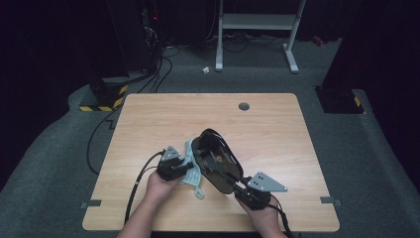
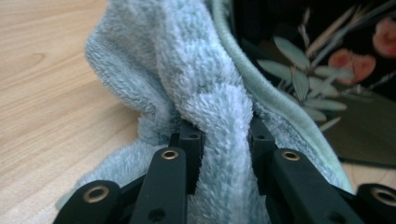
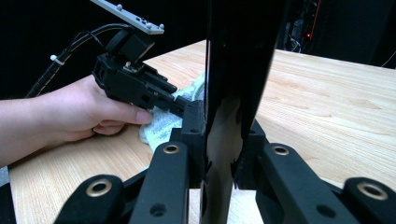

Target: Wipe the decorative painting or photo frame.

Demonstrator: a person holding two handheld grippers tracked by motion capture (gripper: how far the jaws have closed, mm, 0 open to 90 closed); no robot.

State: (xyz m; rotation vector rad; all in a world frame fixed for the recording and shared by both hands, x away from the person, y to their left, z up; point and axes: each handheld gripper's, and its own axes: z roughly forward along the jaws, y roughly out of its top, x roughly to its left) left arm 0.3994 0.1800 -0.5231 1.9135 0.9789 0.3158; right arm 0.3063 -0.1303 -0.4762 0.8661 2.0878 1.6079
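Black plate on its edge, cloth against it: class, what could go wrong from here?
1. The right gripper pinches the black plate only at its rim, tilted above the table; wiping pressure could twist it loose.
2. The left gripper clamps a bunched fold of the cloth; the fold may slip out.

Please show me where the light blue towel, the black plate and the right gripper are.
light blue towel (image 2: pixel 205 79), left gripper view, on its bunched middle.
black plate (image 1: pixel 220 158), high view, on its glossy face.
right gripper (image 3: pixel 219 161), right gripper view, between its jaws.
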